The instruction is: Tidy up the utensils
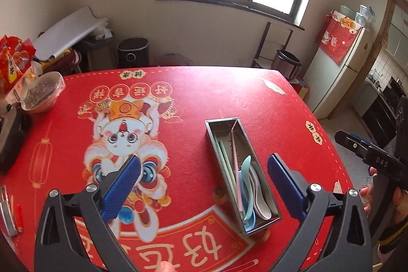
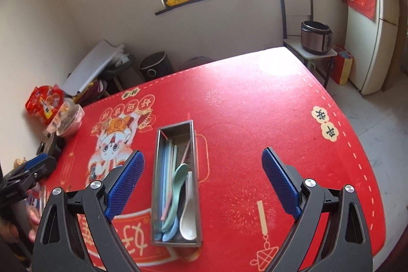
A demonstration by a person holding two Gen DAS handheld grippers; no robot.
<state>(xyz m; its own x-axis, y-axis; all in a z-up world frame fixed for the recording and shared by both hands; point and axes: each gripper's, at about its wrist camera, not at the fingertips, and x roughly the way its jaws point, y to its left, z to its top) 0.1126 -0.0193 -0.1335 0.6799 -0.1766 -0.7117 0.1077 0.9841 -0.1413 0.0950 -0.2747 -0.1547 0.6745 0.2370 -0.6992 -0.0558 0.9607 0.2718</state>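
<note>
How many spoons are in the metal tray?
3 clearly visible: a green spoon, a white spoon right of it, and a blue spoon, all at the metal tray's near end. More may be hidden underneath.

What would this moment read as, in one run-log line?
left gripper: open, empty | right gripper: open, empty | metal tray: on red tablecloth, holds spoons and chopsticks

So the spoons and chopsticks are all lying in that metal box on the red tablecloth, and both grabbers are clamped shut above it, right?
Not quite. The spoons and chopsticks do lie in the metal box on the red tablecloth, but both grabbers are open: the left gripper and right gripper each hold nothing, as each wrist view shows.
</note>
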